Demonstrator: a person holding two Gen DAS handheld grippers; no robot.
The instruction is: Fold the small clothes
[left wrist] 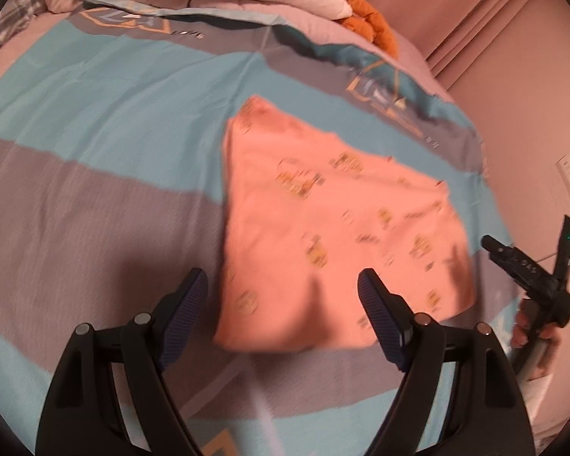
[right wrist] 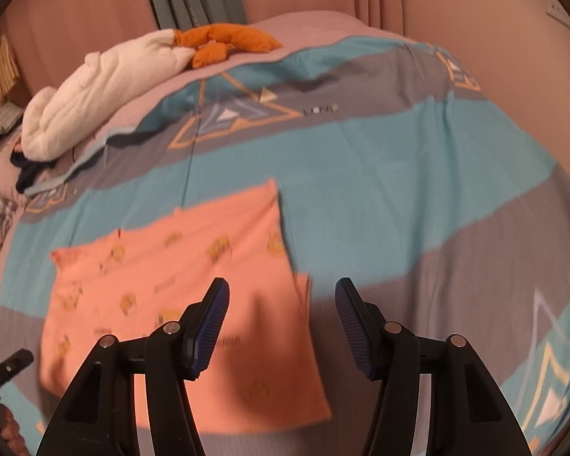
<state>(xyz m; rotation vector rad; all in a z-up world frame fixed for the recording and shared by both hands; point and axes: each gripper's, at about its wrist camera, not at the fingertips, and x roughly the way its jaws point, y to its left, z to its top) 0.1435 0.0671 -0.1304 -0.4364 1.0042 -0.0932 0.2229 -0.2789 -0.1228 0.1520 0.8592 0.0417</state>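
Observation:
A small pink garment point(left wrist: 323, 228) with yellow prints lies flat on the bed, folded into a rough rectangle. It also shows in the right wrist view point(right wrist: 171, 304). My left gripper point(left wrist: 283, 285) is open and empty, hovering above the garment's near left edge. My right gripper point(right wrist: 283, 296) is open and empty, above the garment's right edge. The right gripper also shows at the right of the left wrist view point(left wrist: 532, 273), held in a hand. Both views are motion-blurred.
The bed cover point(right wrist: 399, 174) has teal and grey bands. A white fleece bundle point(right wrist: 102, 87), an orange cloth point(right wrist: 224, 43) and a dark garment point(right wrist: 30, 171) lie at the far end. Pink curtains point(left wrist: 494, 38) hang beyond the bed.

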